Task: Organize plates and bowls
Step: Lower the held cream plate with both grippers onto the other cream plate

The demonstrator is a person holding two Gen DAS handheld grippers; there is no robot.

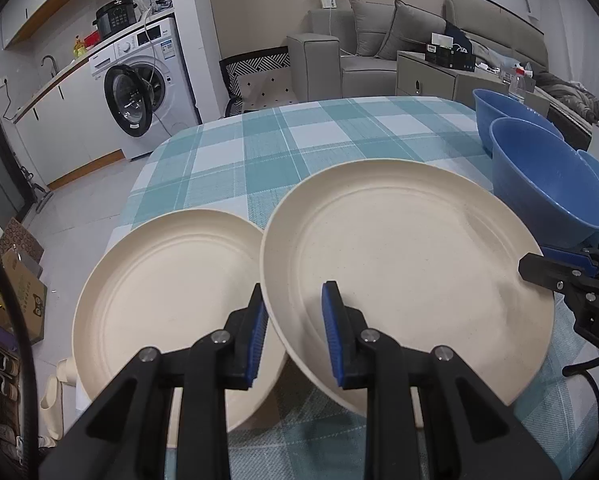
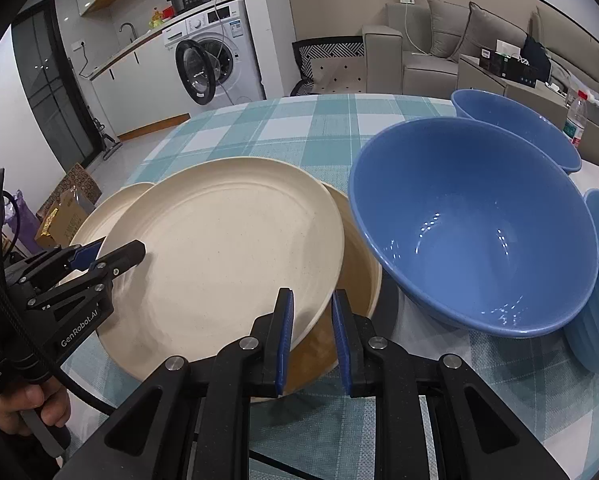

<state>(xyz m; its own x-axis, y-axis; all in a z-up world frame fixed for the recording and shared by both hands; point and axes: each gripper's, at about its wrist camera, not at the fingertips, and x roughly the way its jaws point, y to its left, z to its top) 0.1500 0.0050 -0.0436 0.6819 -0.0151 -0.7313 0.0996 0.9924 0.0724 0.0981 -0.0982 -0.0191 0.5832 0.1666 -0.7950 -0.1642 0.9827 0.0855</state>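
Plate point(image 1: 411, 264) in cream colour is carried by both grippers at once: the left gripper point(image 1: 293, 334) is clenched on its rim at 8 o'clock, the right gripper point(image 2: 311, 338) is clenched on the opposite rim, at 4 o'clock. It hangs tilted, above a lower plate point(image 2: 359, 256) toward 3 o'clock and overlapping a second plate point(image 1: 159, 280) toward 9 o'clock. I judge the coming move depends on this: which plate lies nearer under it. The blue bowl point(image 2: 475, 232) stands close at 2 o'clock.
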